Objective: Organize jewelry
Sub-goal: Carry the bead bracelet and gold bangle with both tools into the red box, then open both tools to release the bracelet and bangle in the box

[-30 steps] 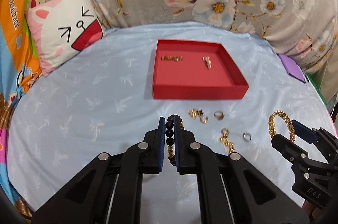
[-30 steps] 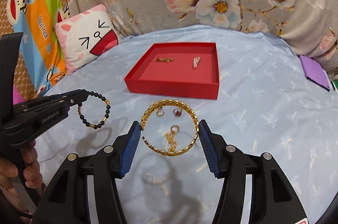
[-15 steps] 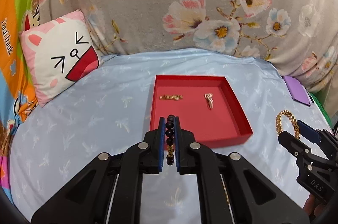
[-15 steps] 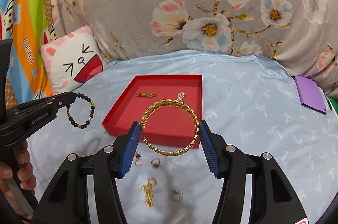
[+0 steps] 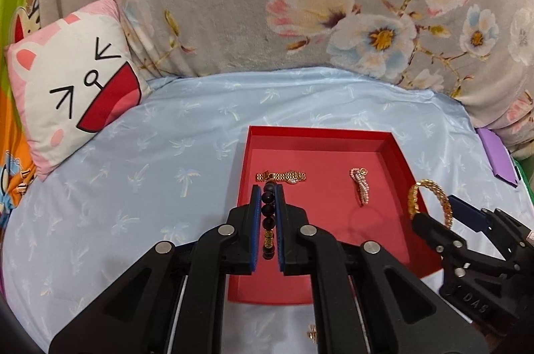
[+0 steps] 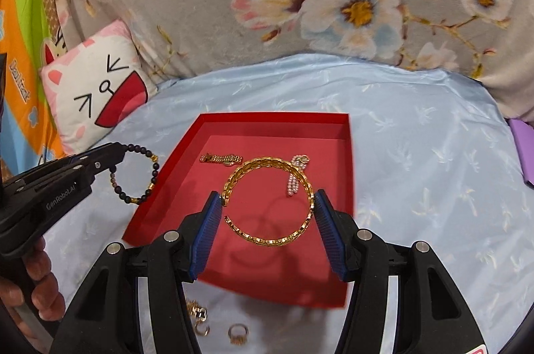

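A red tray [image 5: 320,135] [image 6: 167,197] lies on the light blue sheet. In it are a gold watch-style bracelet [image 5: 281,177] [image 6: 221,158] and a small pearl piece [image 5: 359,185] [image 6: 296,174]. My left gripper [image 5: 267,210] is shut on a black bead bracelet [image 5: 268,209] [image 6: 135,173], held above the tray's left side. My right gripper [image 6: 268,207] is shut on a gold chain bangle [image 6: 268,202] [image 5: 430,202], held above the tray's middle; it shows in the left wrist view [image 5: 434,220] at the tray's right edge.
Loose gold pieces [image 6: 200,317] and a ring [image 6: 237,332] lie on the sheet in front of the tray. A cat-face pillow [image 5: 71,90] sits at the left, a floral blanket [image 5: 300,3] behind, and a purple object [image 5: 499,160] at the right.
Both grippers moved forward with their bracelets, from over the loose jewelry to above the red tray. The loose pieces have dropped to the bottom of the views.
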Tool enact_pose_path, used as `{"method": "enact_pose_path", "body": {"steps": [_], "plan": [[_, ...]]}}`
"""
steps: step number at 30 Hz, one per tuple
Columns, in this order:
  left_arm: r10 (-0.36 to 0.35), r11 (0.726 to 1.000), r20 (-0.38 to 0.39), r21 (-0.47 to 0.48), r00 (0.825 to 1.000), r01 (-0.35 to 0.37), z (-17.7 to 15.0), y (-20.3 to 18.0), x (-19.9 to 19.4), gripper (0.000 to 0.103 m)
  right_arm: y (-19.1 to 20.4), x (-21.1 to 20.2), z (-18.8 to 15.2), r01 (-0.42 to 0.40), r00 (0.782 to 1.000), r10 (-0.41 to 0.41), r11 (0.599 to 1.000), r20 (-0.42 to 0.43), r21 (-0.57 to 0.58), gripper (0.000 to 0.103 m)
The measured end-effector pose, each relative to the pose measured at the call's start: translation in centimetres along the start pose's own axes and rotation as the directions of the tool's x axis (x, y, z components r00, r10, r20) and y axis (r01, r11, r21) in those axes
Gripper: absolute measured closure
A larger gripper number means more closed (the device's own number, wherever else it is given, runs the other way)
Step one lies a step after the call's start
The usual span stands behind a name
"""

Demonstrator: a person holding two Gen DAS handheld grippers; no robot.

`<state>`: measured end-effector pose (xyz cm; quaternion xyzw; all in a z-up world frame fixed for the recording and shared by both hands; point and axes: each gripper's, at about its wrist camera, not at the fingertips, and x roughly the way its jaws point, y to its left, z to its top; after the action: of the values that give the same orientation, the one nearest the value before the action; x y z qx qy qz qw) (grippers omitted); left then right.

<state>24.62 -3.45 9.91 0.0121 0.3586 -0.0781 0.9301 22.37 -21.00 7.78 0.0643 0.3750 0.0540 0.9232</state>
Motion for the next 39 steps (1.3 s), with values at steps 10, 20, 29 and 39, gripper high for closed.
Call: {"method": "enact_pose_path", "body": {"steps": [10, 20, 29, 39], "plan": [[0.012, 1.000, -0.088, -0.006, 0.996, -0.013, -0.3, 0.0, 6.1, 0.096, 0.6, 8.0, 2.6, -0.006, 0.995, 0.000, 0.998, -0.097, -0.056, 0.048], [0.029, 0.999, -0.114, -0.012, 0.993, -0.031, -0.5, 0.6, 8.4, 0.096, 0.7, 11.7, 3.4, -0.034, 0.985, 0.022, 0.997, -0.172, -0.067, 0.047], [0.050, 0.998, -0.101, -0.026, 0.994, -0.052, -0.7, 0.9, 8.1, 0.083, 0.4, 10.7, 3.3, -0.020, 0.992, 0.012, 0.998, -0.126, -0.064, 0.046], [0.043, 0.996, -0.045, -0.072, 0.998, -0.046, -1.5, 2.6, 2.4, 0.075, 0.0, 1.9, 0.4, -0.022, 1.000, 0.021, 0.998, -0.022, -0.054, 0.044]]}}
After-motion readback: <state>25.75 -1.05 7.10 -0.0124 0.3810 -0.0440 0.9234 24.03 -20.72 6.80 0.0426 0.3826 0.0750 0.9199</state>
